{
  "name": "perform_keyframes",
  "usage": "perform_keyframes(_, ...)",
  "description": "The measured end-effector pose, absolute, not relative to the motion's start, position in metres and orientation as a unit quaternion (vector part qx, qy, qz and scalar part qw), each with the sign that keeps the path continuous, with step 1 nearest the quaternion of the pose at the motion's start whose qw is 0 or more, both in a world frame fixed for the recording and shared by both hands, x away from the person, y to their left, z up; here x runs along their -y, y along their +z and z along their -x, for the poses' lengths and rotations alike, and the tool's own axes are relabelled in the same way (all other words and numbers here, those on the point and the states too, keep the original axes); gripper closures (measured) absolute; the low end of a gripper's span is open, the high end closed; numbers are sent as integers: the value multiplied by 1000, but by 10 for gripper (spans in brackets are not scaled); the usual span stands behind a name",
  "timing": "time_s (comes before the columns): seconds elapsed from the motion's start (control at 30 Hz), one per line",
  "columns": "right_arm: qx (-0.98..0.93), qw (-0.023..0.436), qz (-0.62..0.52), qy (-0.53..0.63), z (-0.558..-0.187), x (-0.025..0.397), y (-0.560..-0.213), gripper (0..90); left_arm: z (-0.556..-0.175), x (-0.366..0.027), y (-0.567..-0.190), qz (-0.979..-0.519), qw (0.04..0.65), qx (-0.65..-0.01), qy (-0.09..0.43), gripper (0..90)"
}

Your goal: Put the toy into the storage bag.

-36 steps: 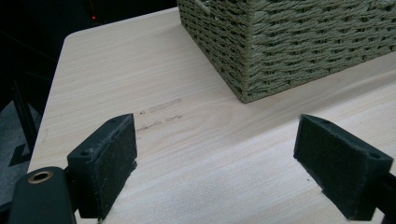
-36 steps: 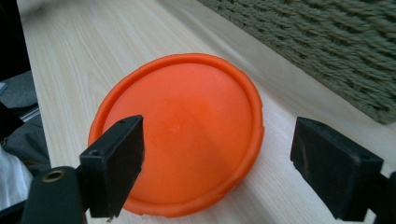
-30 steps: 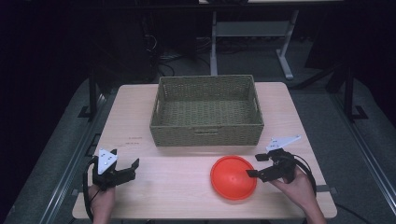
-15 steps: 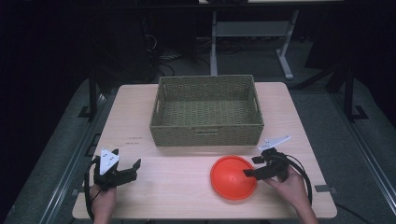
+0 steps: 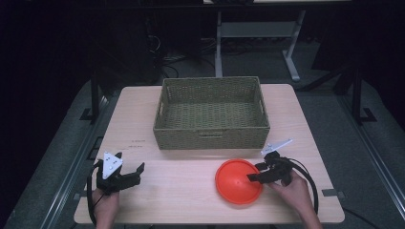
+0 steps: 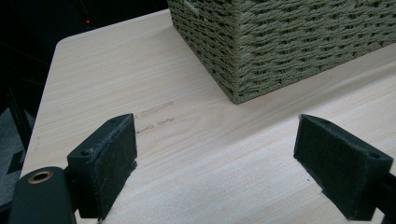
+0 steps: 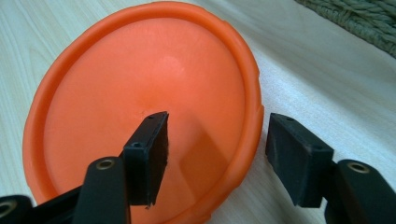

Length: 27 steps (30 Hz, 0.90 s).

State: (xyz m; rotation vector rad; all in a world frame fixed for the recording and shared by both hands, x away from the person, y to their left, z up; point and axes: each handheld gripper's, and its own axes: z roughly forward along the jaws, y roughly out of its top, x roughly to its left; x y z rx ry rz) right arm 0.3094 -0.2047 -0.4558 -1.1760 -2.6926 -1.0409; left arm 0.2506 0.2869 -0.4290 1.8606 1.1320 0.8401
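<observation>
Right gripper view: your right gripper [image 7: 212, 154] straddles near rim of orange plate [image 7: 140, 93], one jaw over inside, other outside on table [image 7: 327, 79]; jaws wide apart, holding nothing yet. Plate lies flat on table in front of wicker basket [image 5: 212, 114], apart from it. Push in until rim sits deep between pads, then close squarely; shallow pinch on thin lip may slip. Lift level, clear basket wall before lowering. Left gripper [image 5: 125, 176] idle near table's left front, jaws spread wide, empty; keep it clear.
</observation>
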Motion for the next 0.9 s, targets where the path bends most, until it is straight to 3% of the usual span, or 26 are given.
perform_keyframes(0.2, 865, 15, 375, -333, -310, 203, -458, 455, -251, -287, -429, -733, 392, -446, 332, 128)
perform_keyframes(0.4, 866, -7, 375, -331, -307, 205, -453, 598, -251, -287, -429, -735, 391, -445, 331, 128)
perform_keyframes(0.6, 867, -20, 374, -329, -305, 206, -450, 675, -251, -287, -429, -733, 390, -446, 333, 128)
perform_keyframes(0.77, 857, -29, 370, -359, -297, 209, -433, 779, -251, -289, -429, -731, 389, -450, 334, 128)
perform_keyframes(0.9, 851, -20, 369, -372, -296, 211, -426, 806, -251, -289, -429, -731, 388, -451, 334, 128)
